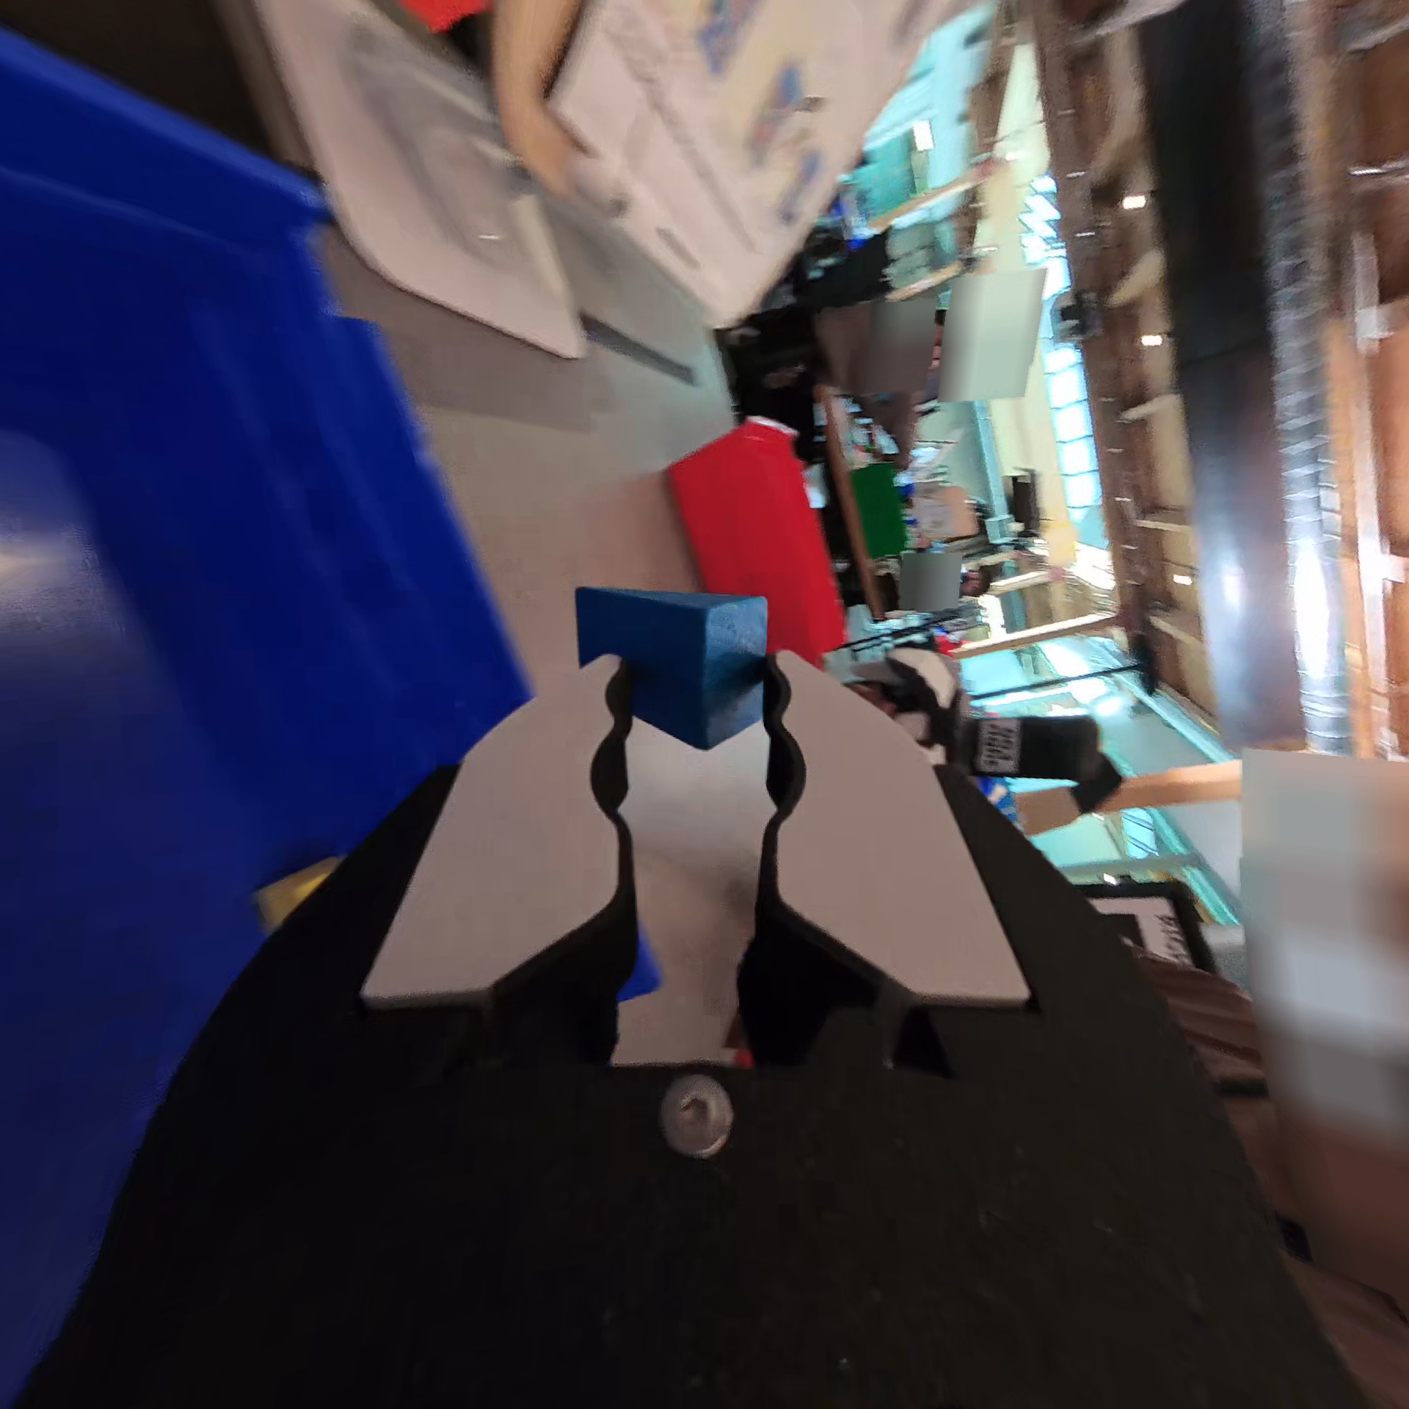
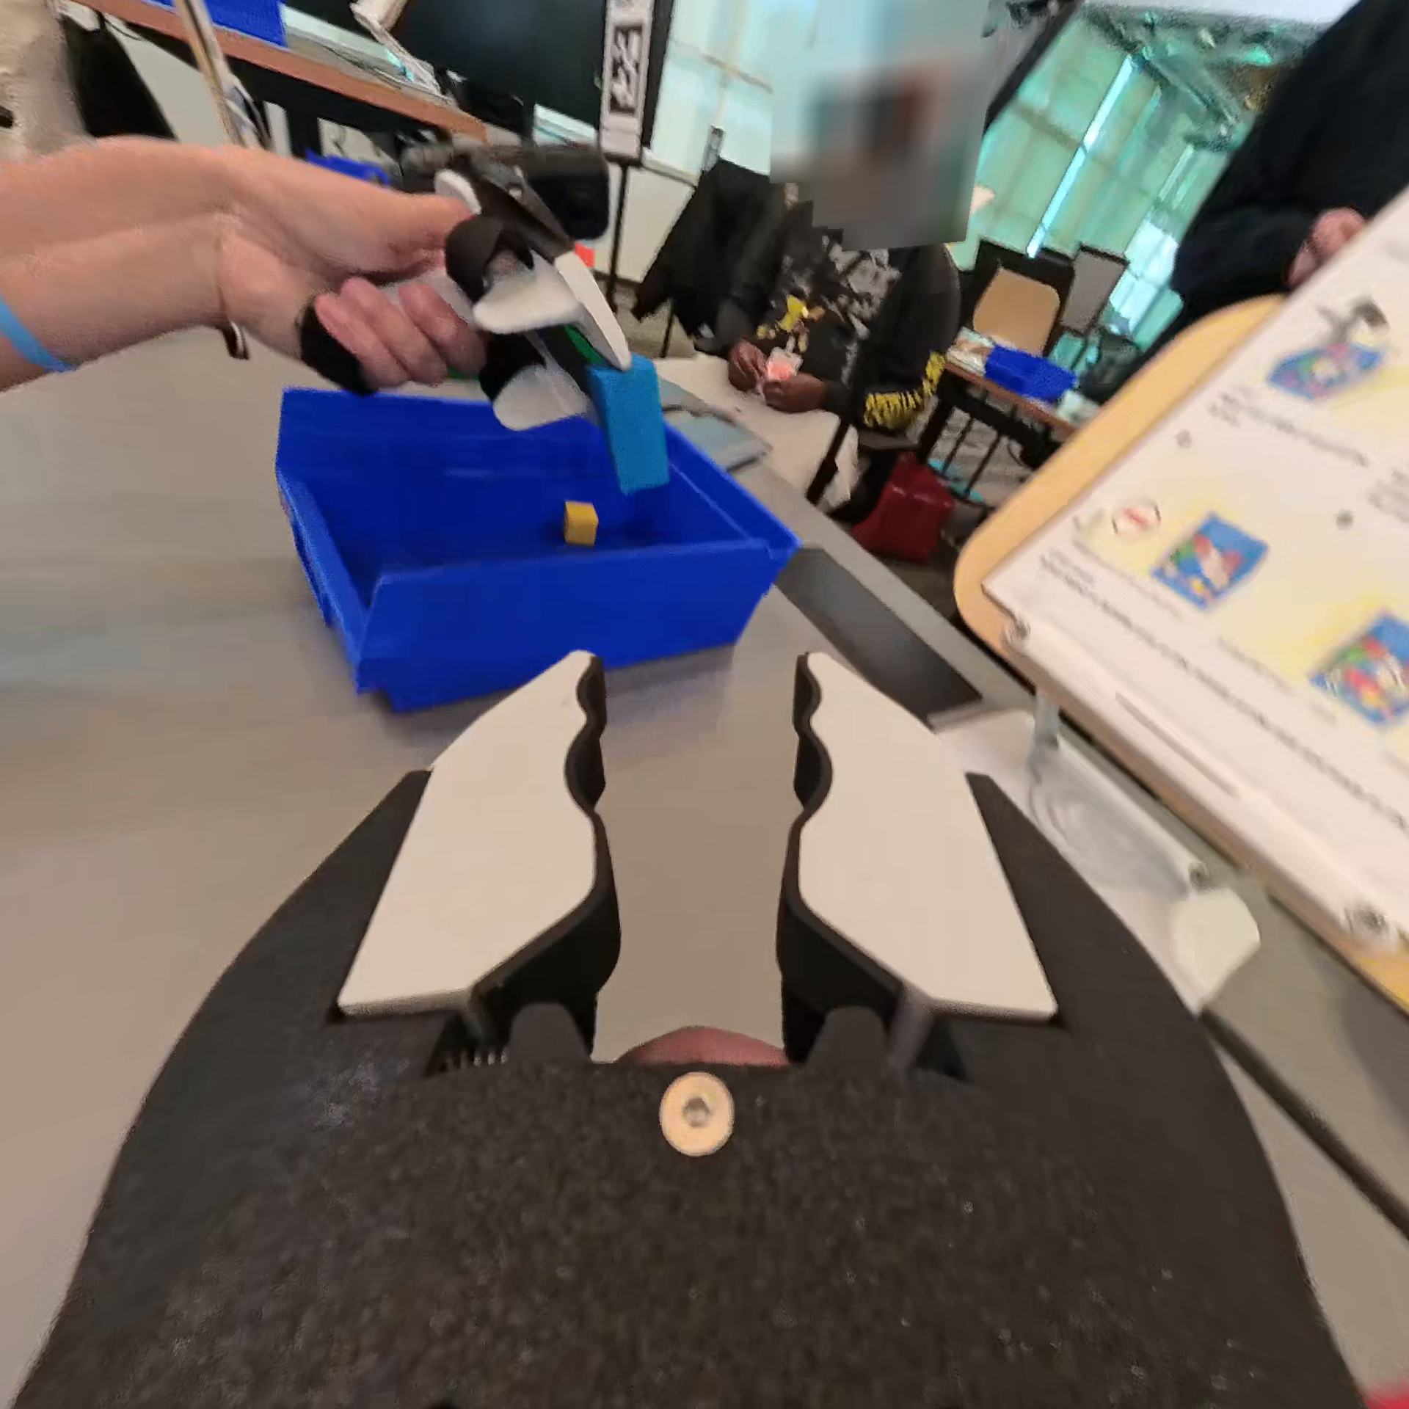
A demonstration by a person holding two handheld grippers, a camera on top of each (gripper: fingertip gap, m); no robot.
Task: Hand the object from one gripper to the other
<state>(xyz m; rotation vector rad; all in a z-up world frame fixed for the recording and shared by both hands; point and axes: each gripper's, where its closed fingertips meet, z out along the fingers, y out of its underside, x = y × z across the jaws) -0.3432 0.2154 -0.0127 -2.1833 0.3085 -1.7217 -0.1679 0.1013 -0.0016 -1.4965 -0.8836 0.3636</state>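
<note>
Left wrist view first: left tongs (image 1: 694, 678) are clamped on a blue rectangular wooden block (image 1: 678, 663), pinched right at the fingertips so that most of the block stands clear beyond them. That shallow grip looks deliberate, I judge, since it leaves bare surface for the other tool to take. From this angle the block is seen end-on and foreshortened, one corner pointing toward six o'clock. A large blue plastic bin (image 1: 190, 534) fills the nine o'clock side, blurred. At three o'clock, farther off, a dark gripper shape (image 1: 983, 732) is likely the other tool, too smeared to read.

Right wrist view: right tongs (image 2: 698, 671) are spread wide with nothing between them, low over the grey tabletop (image 2: 152, 762) and aimed toward twelve o'clock. At eleven o'clock a person's hand (image 2: 305, 251) holds the left tool above the bin, its far wall behind. The block hangs from its top end, long axis near vertical, lower end tilted slightly toward five o'clock, over the bin's interior. A small yellow cube (image 2: 580, 523) lies on the bin floor just below it. A printed instruction board (image 2: 1258, 610) leans at three o'clock.
</note>
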